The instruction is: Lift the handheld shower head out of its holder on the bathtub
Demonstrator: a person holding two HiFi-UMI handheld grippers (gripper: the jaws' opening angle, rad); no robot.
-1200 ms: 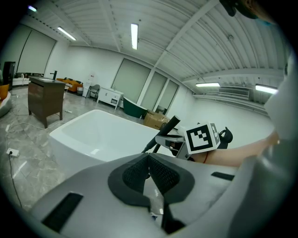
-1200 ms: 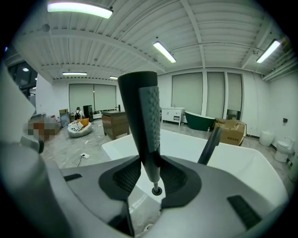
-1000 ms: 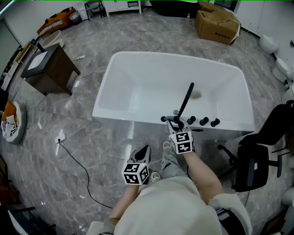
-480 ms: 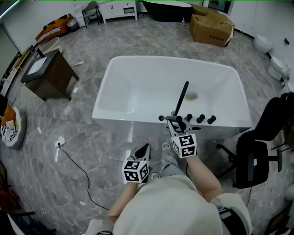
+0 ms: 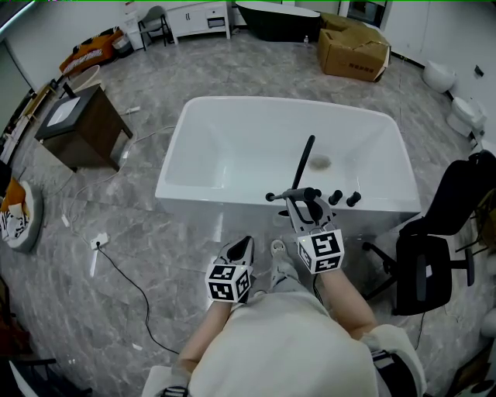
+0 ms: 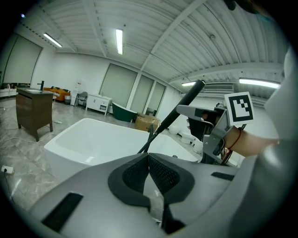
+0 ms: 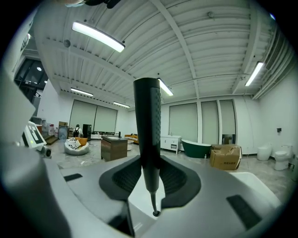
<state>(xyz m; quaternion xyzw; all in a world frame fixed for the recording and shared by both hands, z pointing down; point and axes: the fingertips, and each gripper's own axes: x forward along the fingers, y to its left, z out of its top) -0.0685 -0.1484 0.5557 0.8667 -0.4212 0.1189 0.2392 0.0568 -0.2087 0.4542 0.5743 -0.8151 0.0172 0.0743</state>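
In the head view a white bathtub (image 5: 232, 182) fills the middle, with black tap knobs (image 5: 345, 198) on its near rim. My right gripper (image 5: 301, 200) is above that rim, shut on the handle of the black handheld shower head (image 5: 304, 164), which slants up over the tub. In the right gripper view the black handle (image 7: 147, 125) stands upright between the pads of the right gripper (image 7: 150, 175), its thin lower end showing below them. The left gripper (image 5: 242, 252) hangs over the floor before the tub, shut with nothing in it. The left gripper view also shows the shower head (image 6: 179, 109).
A dark wooden side table (image 5: 81, 116) stands left of the tub, and a black office chair (image 5: 434, 264) at its right end. A cable (image 5: 124, 271) trails over the grey floor at left. At the back are a cardboard box (image 5: 353, 50) and a dark tub (image 5: 271, 15).
My right gripper has risen toward the camera with the shower head in it, lifting it away from the tub rim. The left gripper has hardly shifted.
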